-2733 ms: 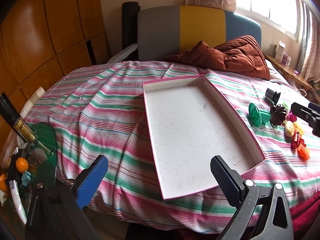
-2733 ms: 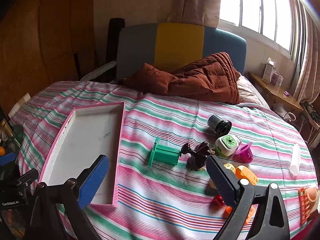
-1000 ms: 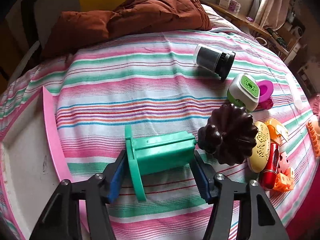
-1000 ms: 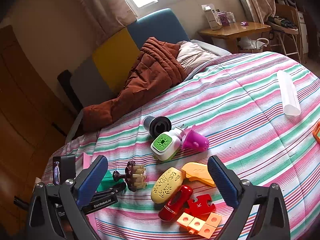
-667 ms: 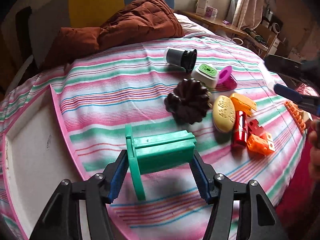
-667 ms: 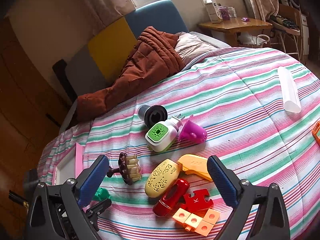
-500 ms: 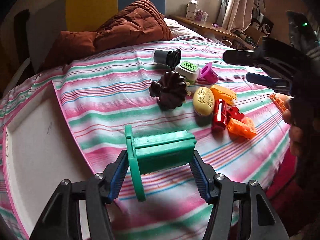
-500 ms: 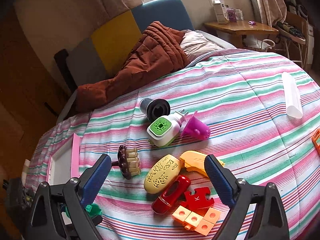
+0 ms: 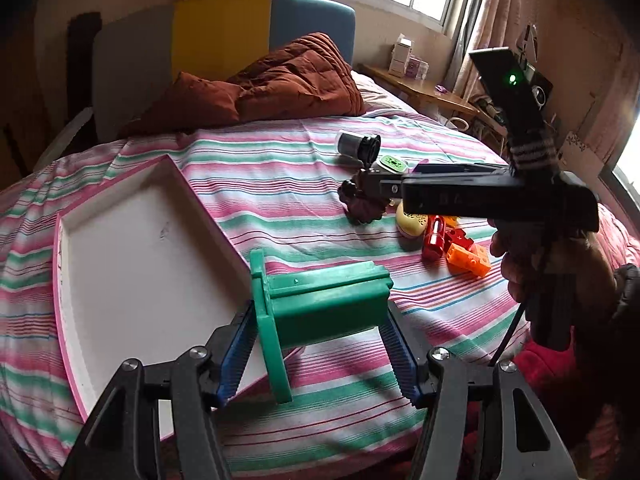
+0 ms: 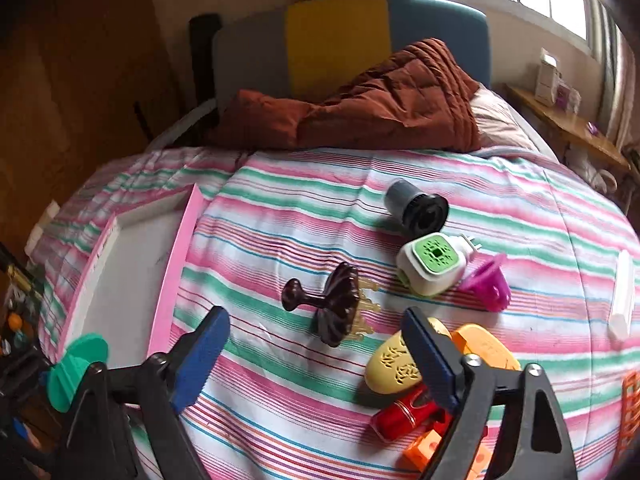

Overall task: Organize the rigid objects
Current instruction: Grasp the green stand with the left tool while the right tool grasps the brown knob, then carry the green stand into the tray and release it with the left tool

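Observation:
My left gripper (image 9: pixel 318 344) is shut on a green plastic spool (image 9: pixel 320 306) and holds it in the air above the near right edge of the pink-rimmed white tray (image 9: pixel 136 272). The spool's flange also shows in the right wrist view (image 10: pixel 76 364), beside the tray (image 10: pixel 176 268). My right gripper (image 10: pixel 316 352) is open and empty, hovering just in front of the dark brown brush (image 10: pixel 332 304). Around it on the bed lie a yellow oval case (image 10: pixel 390 364), a red tube (image 10: pixel 404 412), orange blocks (image 10: pixel 436 450), a white-green plug-in (image 10: pixel 430 262), a magenta piece (image 10: pixel 486 286) and a dark grey cup (image 10: pixel 418 206).
The striped bedspread (image 9: pixel 280 184) covers the bed. A brown quilt (image 10: pixel 380 108) lies at the headboard. A white tube (image 10: pixel 620 300) and an orange rack (image 10: pixel 632 404) lie at the bed's right side. A wooden side table (image 9: pixel 424 88) stands by the window.
My left gripper closed on the green spool, lifted it off the bed and carried it left to the tray's edge. My right gripper swung toward the brown brush.

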`<state>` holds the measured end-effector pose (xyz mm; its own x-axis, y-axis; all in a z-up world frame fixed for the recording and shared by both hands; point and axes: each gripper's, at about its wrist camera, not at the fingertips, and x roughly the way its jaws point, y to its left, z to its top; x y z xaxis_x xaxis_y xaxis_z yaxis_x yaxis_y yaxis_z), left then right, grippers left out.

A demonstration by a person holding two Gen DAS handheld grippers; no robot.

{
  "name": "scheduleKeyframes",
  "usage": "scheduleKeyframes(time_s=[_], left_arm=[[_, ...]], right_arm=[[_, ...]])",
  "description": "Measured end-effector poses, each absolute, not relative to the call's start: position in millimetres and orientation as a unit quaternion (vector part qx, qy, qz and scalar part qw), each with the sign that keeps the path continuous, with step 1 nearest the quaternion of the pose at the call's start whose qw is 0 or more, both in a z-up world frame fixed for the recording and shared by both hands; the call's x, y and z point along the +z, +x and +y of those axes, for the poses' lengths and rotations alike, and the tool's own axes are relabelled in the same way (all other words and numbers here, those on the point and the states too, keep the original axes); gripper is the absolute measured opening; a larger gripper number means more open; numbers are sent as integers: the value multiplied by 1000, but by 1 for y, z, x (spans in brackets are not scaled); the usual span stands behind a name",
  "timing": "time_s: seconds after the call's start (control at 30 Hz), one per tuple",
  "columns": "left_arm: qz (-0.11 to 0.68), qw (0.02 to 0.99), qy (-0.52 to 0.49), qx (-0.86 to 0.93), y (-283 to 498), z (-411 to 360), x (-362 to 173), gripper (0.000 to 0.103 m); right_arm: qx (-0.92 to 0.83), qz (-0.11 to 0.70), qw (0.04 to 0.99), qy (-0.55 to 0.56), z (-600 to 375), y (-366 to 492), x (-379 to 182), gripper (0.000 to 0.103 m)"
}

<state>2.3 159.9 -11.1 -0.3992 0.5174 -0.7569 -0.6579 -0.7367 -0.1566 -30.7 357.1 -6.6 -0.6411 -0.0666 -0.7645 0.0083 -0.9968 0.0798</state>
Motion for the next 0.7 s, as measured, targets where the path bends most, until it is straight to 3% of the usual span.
scheduleKeyframes(time_s=[0.07,0.23,0.27,0.3,0.33,0.4,0.63,0.7], left_arm=[[72,344,-421,836,-1,149,-10,62],[49,324,-430,842,-8,129,-12,62],[46,320,-430,843,-9,126,-12,62],[44,318,-430,844,-9,124,-12,62],[44,317,-429,845,-9,121,-11,62],[43,313,-424,849,-9,116,-9,62],[28,280,-424,861,-20,93,-13,62],[22,262,-431,863,-27,85,-18,62]], right_arm=[[-901,36,21,431,335,-38,-13,62],[-870,240,5,429,285,-52,-42,51],[-861,274,-8,429,280,-57,-51,44],[-851,295,-17,433,278,-63,-59,28],[-844,301,-20,443,280,-68,-65,23],[-848,293,-32,441,285,-71,-65,22],[-894,42,63,441,313,-49,-14,22],[-891,12,77,446,315,-43,-19,22]])
